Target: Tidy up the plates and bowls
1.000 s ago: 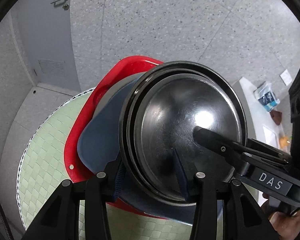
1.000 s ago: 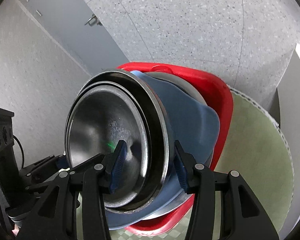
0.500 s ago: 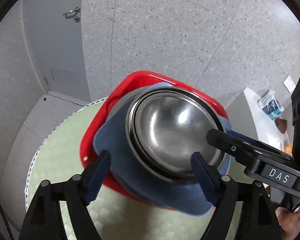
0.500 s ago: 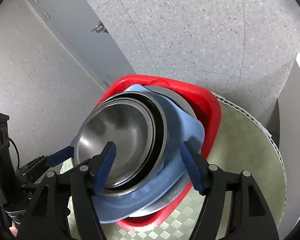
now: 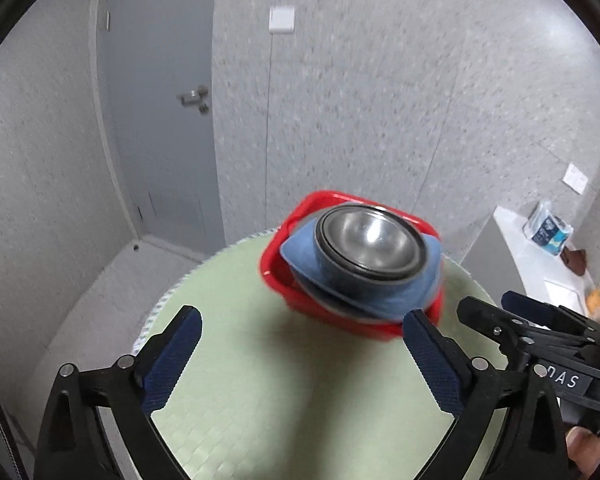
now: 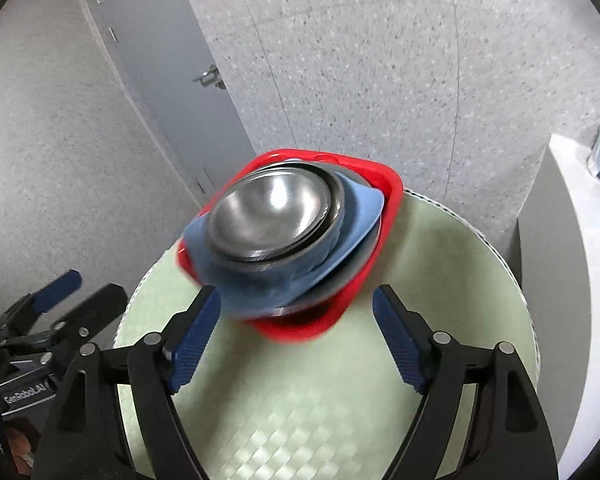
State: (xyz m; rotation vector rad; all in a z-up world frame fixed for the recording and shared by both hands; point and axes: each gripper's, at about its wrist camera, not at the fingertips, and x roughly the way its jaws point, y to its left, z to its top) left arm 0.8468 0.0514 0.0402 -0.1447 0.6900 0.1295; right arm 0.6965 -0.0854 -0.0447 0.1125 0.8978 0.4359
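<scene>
A stack stands on the round green table (image 5: 260,380): nested steel bowls (image 5: 370,242) in a blue plate (image 5: 300,250), over a grey dish, inside a red square tray (image 5: 276,276). The same stack shows in the right wrist view: steel bowls (image 6: 270,216), blue plate (image 6: 364,204), red tray (image 6: 392,188). My left gripper (image 5: 302,356) is open and empty, pulled back in front of the stack. My right gripper (image 6: 296,340) is open and empty, just short of the tray. The right gripper also shows at the right of the left wrist view (image 5: 516,312).
A grey door (image 5: 160,120) and speckled wall lie behind the table. A white counter (image 5: 540,264) with a tissue pack (image 5: 546,230) stands at the right. The green mat (image 6: 300,420) fills the foreground between the fingers.
Both grippers have let go of the bowls' rims, opened wide and drawn back and up from the stack. The stack now rests level on the table.
</scene>
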